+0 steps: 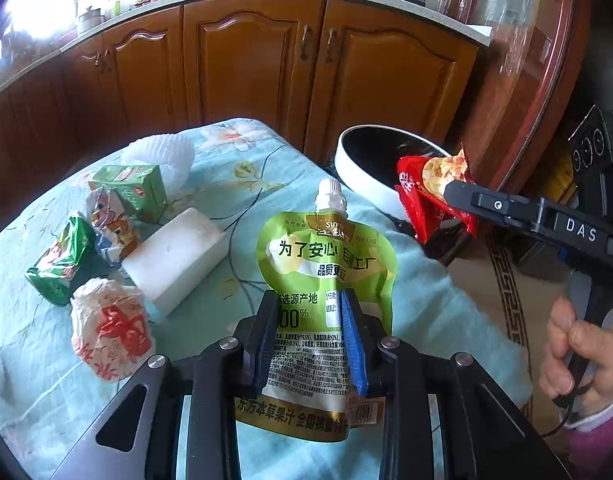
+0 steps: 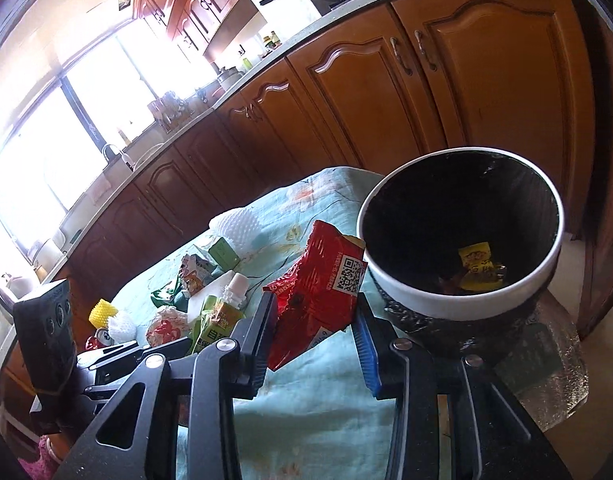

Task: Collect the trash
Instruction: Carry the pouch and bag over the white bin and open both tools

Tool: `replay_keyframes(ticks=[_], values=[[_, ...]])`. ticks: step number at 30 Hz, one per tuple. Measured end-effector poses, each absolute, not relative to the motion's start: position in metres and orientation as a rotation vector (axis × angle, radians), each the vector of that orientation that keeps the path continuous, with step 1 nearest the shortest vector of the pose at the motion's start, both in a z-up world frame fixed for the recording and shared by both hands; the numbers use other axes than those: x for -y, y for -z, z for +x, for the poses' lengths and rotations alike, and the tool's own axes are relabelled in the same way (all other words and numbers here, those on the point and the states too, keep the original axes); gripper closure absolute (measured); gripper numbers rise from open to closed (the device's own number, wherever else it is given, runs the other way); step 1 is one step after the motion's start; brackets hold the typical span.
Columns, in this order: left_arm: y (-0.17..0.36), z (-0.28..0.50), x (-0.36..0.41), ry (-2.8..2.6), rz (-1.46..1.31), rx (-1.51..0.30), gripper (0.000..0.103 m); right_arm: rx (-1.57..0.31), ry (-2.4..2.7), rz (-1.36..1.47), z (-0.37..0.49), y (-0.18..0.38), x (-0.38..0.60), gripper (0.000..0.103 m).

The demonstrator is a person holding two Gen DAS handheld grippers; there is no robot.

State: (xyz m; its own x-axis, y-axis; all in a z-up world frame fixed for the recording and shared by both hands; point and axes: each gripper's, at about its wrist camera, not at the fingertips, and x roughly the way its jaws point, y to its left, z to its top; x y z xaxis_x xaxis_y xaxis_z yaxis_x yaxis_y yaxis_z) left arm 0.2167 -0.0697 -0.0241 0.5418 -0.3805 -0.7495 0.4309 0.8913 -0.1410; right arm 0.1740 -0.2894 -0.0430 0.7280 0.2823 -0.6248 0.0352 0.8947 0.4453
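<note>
My left gripper [image 1: 311,316] is shut on a green juice pouch [image 1: 326,272] with a white spout, held upright above the table. My right gripper [image 2: 316,326] is shut on a red snack wrapper [image 2: 318,288], held near the rim of the white trash bin [image 2: 410,296]; the wrapper [image 1: 426,196] and bin [image 1: 346,164] also show in the left wrist view. The bin has a black liner and a yellow wrapper [image 2: 478,266] inside. The pouch also shows in the right wrist view [image 2: 216,320].
On the floral tablecloth [image 1: 234,176] lie a white foam block [image 1: 178,256], a green carton [image 1: 134,188], a green wrapper [image 1: 60,264], a crumpled cartoon wrapper [image 1: 110,220], a red-and-white paper ball [image 1: 110,324] and white foam netting [image 1: 166,156]. Wooden cabinets [image 1: 250,60] stand behind.
</note>
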Motion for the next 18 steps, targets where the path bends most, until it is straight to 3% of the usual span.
replay_keyframes(ticks=[18], values=[[0.023,0.258,0.140,0.566,0.068,-0.841,0.074,-0.704,-0.009,0.487,0.162,0.038,0.360,0.065]])
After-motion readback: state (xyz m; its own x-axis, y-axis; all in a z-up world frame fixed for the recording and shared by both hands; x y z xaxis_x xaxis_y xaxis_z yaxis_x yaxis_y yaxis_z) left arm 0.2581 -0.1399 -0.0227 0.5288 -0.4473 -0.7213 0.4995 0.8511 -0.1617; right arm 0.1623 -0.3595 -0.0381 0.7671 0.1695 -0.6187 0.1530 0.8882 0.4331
